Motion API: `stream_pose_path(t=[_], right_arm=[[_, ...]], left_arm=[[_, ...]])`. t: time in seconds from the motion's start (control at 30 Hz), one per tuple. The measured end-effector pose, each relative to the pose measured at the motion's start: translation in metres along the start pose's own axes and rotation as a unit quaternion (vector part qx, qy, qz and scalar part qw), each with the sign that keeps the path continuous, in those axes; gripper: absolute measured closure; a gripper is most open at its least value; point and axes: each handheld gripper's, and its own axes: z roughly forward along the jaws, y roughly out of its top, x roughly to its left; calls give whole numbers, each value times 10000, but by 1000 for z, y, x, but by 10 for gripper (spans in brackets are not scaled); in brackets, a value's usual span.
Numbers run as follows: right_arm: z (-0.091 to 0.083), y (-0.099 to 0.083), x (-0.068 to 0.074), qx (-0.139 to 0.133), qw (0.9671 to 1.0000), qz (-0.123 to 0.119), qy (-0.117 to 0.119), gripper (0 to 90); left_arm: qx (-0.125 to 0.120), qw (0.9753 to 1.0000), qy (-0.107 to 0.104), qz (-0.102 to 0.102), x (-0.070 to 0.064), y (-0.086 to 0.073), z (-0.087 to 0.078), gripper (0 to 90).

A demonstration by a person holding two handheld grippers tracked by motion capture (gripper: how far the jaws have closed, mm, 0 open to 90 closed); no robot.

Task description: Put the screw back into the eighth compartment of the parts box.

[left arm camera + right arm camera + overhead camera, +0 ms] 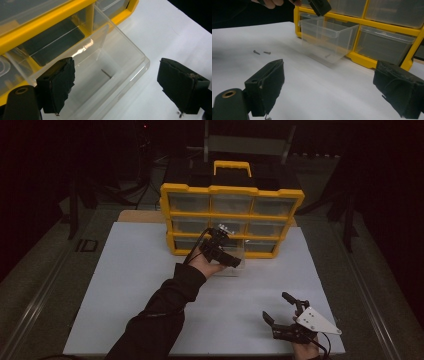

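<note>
High view overhead facing forward, gripper views close, all sharing clear drawer [227,262]

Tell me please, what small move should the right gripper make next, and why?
Probably reach the right gripper toward the two screws on the white table and close on one. Its jaws are open and empty, the clear drawer is pulled out with one screw already inside, and the left gripper hovers open over it.

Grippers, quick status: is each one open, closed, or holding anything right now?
Left gripper: open, jaws wide apart above the pulled-out clear drawer, holding nothing.
Right gripper: open, jaws spread over the white table, holding nothing.
</note>
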Motion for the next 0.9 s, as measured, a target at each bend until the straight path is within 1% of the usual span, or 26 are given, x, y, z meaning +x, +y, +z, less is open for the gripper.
stream_pose_path(t=[0.03,0.07,0.13,0.17,0.2,0.23,0.27,0.33,0.37,0.4,0.43,0.47,0.5,0.53,0.6,0.63,0.7,0.73,0.83,0.87,0.9], right_arm=[[0,0,0,-3,10000,-4,-3,102],[0,0,0,-3,10000,-4,-3,102],[0,0,0,8,10000,-2,-9,101],[0,0,0,8,10000,-2,-9,101],[0,0,0,17,10000,-4,-6,102],[0,0,0,17,10000,-4,-6,102],[0,0,0,21,10000,-5,-9,102],[0,0,0,21,10000,-4,-9,102],[0,0,0,21,10000,-4,-9,102],[1,0,0,24,10000,2,-7,102],[1,0,0,24,10000,2,-7,102],[1,0,0,28,10000,2,-10,102],[1,0,0,28,10000,2,-10,102],[1,-1,0,34,10000,-6,-16,102],[1,-1,1,41,10000,-31,-26,102],[1,-1,0,48,10000,-30,-27,102],[1,-1,0,53,10000,-22,-26,102],[2,-1,0,51,10000,-30,-25,102],[2,-1,0,51,10000,-37,-20,102],[2,-1,0,52,10000,-25,-24,102],[1,-1,0,55,10000,-13,-23,102]], left_arm=[[-6,10000,5,43,0,-1,-3,113],[-6,10000,5,43,0,-1,-3,99],[-107,9999,-31,68,0,-4,-10,85],[-107,9999,-31,68,0,-4,-10,80],[-169,9998,-82,97,0,-7,-15,72],[-169,9998,-82,97,0,-7,-15,62],[-196,9997,-73,117,0,-9,-20,57],[-221,9996,-83,142,-1,-10,-22,57],[-261,9996,-55,127,-1,-12,-25,57],[-315,9993,-114,140,0,-14,-29,57],[-315,9993,-114,140,0,-14,-29,57],[-344,9992,-116,151,0,-16,-34,57],[-344,9992,-116,151,0,-16,-34,57],[-359,9992,-99,161,1,-20,-38,57],[-353,9992,-99,160,3,-22,-40,57],[-380,9992,-82,120,4,-25,-43,57],[-378,9992,-79,131,5,-27,-44,57],[-403,9991,-53,130,6,-32,-48,57],[-433,9990,-63,126,8,-36,-52,57],[-477,9988,-78,79,10,-40,-56,57],[-477,9988,-78,79,10,-40,-56,57]])
